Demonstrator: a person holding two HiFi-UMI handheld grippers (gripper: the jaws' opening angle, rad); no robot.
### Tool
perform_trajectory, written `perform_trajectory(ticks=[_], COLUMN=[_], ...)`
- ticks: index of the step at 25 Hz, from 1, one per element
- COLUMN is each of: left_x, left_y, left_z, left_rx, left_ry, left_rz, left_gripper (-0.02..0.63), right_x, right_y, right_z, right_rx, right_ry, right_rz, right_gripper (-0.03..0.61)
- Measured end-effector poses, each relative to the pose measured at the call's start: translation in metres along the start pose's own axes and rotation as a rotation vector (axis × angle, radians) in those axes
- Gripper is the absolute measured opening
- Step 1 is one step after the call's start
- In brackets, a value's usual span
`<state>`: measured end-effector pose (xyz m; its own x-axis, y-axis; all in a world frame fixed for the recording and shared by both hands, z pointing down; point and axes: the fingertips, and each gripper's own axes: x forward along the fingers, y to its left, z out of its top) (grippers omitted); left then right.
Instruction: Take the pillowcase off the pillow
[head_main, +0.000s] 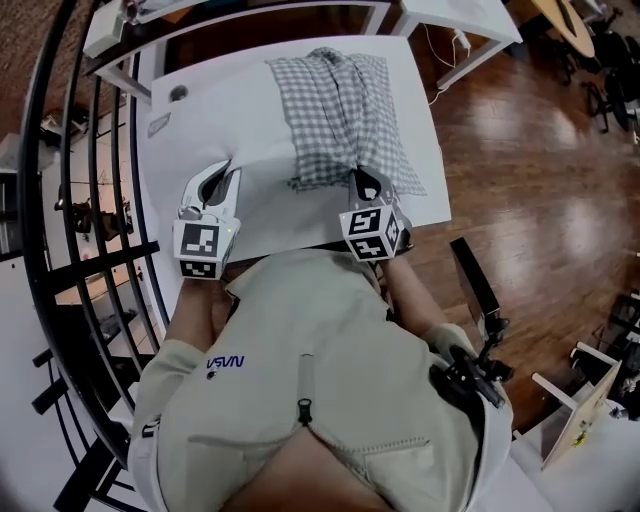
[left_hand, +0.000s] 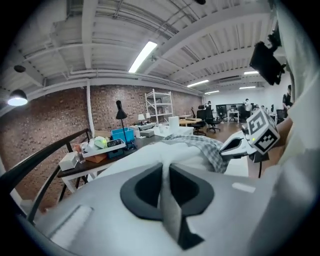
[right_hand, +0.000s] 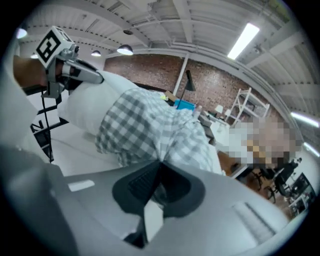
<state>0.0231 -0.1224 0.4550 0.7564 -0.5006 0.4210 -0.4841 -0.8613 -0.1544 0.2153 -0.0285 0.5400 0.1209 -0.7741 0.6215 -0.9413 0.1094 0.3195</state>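
left tool (head_main: 224, 168) clamped shut on white pillow (right_hand: 87, 102) | right tool (head_main: 365, 181) closed, pinching checked pillowcase (head_main: 340, 110) edge | pillow partly bared on tabletop (head_main: 425, 175)

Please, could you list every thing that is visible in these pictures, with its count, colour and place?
grey-and-white checked cloth pillowcase: one, covering part of the pillow
soft white pillow: one, on the table
flat white table: one, under both
black metal railing: one, left of table
brown wooden floor: right of table
person's beige jacket: one, bottom
left tongs: one, shut on pillow
right tongs: one, shut on pillowcase
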Motion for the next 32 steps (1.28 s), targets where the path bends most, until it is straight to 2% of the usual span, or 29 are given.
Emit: perform_trajectory(ticks=[5, 7, 9, 11, 15, 18, 21, 24, 26, 28, 29, 31, 32], left_x=[-0.008, -0.009, -0.008, -0.008, -0.004, 0.003, 0.004, -0.006, -0.02, -0.034, -0.04, -0.048, -0.046], left_y=[0.028, 0.027, 0.019, 0.007, -0.021, -0.036, -0.044, -0.056, -0.067, -0.069, -0.066, -0.056, -0.05], left_z=[0.026, 0.021, 0.004, -0.022, -0.079, -0.095, -0.093, -0.076, -0.054, -0.025, -0.006, 0.035, 0.051], left_rx=[-0.051, -0.067, -0.095, -0.155, -0.287, -0.317, -0.321, -0.281, -0.239, -0.188, -0.167, -0.152, -0.145], left_ry=[-0.097, -0.093, -0.068, -0.025, 0.072, 0.098, 0.097, 0.08, 0.064, 0.024, -0.022, -0.147, -0.192], left_rz=[0.05, 0.04, 0.019, -0.003, -0.067, -0.1, -0.118, -0.17, -0.214, -0.217, -0.201, -0.168, -0.155], left_gripper=[0.025, 0.025, 0.025, 0.025, 0.026, 0.028, 0.037, 0.072, 0.111, 0.133, 0.129, 0.033, 0.032], right_x=[-0.015, -0.017, -0.011, -0.002, 0.012, 0.015, 0.014, 0.01, 0.0, -0.014, -0.02, -0.031, -0.037], right_y=[-0.072, -0.094, -0.102, -0.095, -0.062, -0.052, -0.052, -0.051, -0.05, -0.047, -0.045, -0.038, -0.037], right_z=[0.019, 0.01, -0.014, -0.047, -0.103, -0.118, -0.118, -0.112, -0.108, -0.098, -0.089, -0.063, -0.044], right_rx=[-0.078, -0.082, -0.067, -0.017, 0.16, 0.229, 0.268, 0.318, 0.349, 0.364, 0.362, 0.326, 0.293], right_ry=[-0.018, 0.014, 0.075, 0.153, 0.28, 0.302, 0.283, 0.248, 0.237, 0.222, 0.21, 0.167, 0.142], right_rz=[-0.211, -0.263, -0.279, -0.252, -0.129, -0.081, -0.054, -0.026, -0.001, 0.051, 0.092, 0.185, 0.22], right_gripper=[0.011, 0.011, 0.011, 0.009, 0.009, 0.009, 0.011, 0.014, 0.03, 0.057, 0.066, 0.069, 0.069])
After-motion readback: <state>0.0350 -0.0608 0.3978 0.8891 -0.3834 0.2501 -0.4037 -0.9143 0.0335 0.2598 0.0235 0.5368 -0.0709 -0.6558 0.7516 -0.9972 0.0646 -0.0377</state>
